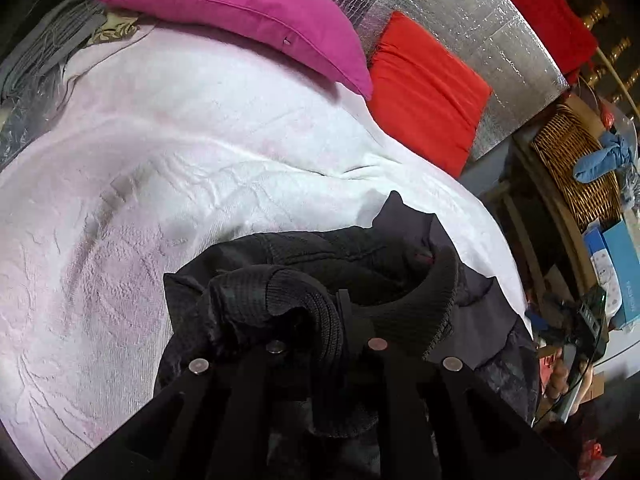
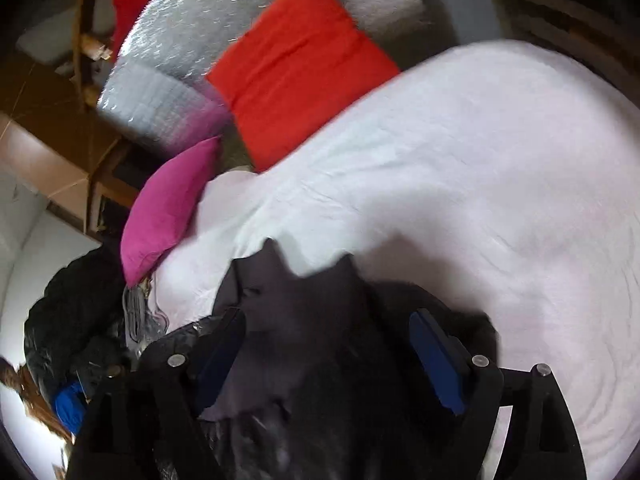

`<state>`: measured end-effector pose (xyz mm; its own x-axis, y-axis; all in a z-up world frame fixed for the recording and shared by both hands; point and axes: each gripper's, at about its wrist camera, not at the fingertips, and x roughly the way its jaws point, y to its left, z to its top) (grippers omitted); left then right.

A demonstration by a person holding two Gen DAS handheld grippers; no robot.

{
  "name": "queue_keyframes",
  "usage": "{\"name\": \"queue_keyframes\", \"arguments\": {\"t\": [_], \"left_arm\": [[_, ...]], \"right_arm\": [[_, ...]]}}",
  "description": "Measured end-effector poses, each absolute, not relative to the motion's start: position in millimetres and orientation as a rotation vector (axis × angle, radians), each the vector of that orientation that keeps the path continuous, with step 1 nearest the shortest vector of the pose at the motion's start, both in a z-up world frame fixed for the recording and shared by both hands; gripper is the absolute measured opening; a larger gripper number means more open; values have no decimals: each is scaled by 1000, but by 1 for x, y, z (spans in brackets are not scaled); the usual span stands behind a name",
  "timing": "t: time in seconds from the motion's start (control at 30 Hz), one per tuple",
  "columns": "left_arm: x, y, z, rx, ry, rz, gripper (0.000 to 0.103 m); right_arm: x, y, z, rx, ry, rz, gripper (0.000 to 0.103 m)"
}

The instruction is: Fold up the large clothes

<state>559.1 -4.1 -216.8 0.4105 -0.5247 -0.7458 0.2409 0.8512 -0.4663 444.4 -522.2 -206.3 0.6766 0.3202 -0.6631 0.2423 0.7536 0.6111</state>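
White bedding (image 1: pixel 180 168) lies under a black jacket (image 1: pixel 320 264) at its near edge. Its ribbed cuff (image 1: pixel 280 304) is pinched tight in the left gripper (image 1: pixel 320 344). Over dark cloth, the right gripper (image 2: pixel 324 356) spreads wide, holding nothing. Pink (image 1: pixel 256 12) and red (image 1: pixel 428 92) pillows sit far back.

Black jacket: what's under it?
The black jacket lies on the white bedspread, which shows around it. Whatever is directly beneath the jacket is covered, and the left gripper hides its near part.
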Motion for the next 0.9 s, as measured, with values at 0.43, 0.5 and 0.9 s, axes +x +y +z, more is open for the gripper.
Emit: {"name": "queue_keyframes", "arguments": {"t": [0.43,0.5,0.9], "left_arm": [[553,-10,-210,-252,1032,-495,12],[550,-9,-205,-246,1023,-501,12],[568,-36,-151,-200,933,-515,11]], "right_arm": [[522,-462,-246,285,1125,-39,46],[516,-451,-241,189,1114,-54,26],[463,-479,-162,202,809,-161,9]]}}
